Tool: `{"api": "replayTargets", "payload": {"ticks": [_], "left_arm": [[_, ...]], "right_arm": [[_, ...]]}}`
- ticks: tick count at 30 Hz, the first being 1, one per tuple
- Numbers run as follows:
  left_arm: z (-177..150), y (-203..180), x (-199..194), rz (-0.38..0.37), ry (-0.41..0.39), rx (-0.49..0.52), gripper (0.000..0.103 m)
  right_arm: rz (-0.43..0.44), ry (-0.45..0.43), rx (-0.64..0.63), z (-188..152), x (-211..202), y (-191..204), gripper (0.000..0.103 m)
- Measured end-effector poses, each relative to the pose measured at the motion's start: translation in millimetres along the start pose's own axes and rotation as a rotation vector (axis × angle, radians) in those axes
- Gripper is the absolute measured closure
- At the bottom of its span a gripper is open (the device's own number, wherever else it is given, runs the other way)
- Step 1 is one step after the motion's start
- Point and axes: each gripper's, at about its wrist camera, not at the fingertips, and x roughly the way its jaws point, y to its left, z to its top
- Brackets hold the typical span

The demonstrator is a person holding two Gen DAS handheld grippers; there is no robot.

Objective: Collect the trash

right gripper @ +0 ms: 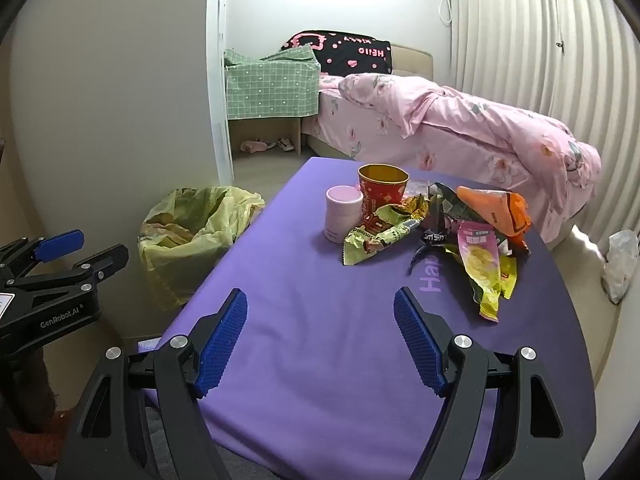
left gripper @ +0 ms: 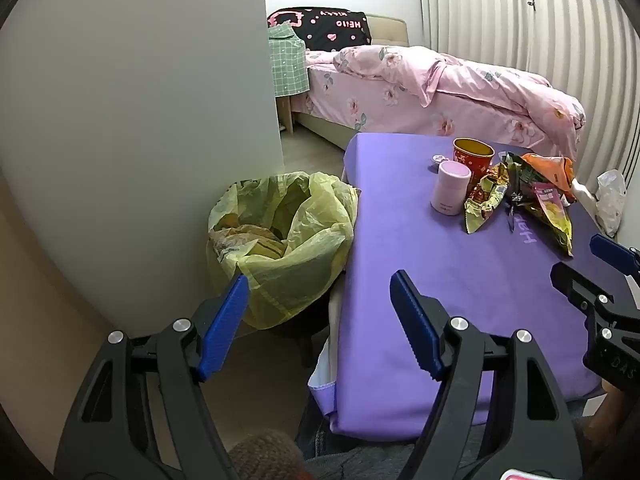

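both my grippers hang wide open and empty over the near end of the purple table (right gripper: 312, 320). the crumpled snack wrappers (right gripper: 440, 236) lie ahead and a little right of my right gripper (right gripper: 320, 320), so it's nearer than my left gripper (left gripper: 320, 312). they're creased foil, green, pink and orange, heaped beside a red paper cup (right gripper: 382, 192), with the yellow-lined bin (left gripper: 280, 236) on the floor left of the table.

Both wrist cameras look down and forward over the near edge of the purple table (right gripper: 304, 344). The left one sits further left, bin (left gripper: 280, 240) at eleven o'clock; both share wrappers (right gripper: 460, 240) and bed (left gripper: 440, 92).
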Motion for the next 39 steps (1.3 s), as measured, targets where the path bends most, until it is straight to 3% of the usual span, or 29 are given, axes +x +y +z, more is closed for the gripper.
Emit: {"api": "replayTargets", "payload": {"ticks": [39], "left_arm": [[-0.4, 0.5, -0.4, 0.007, -0.01, 0.0, 0.033]], "right_arm": [[0.014, -0.001, 0.025, 0.8, 1.0, 0.0, 0.031]]}}
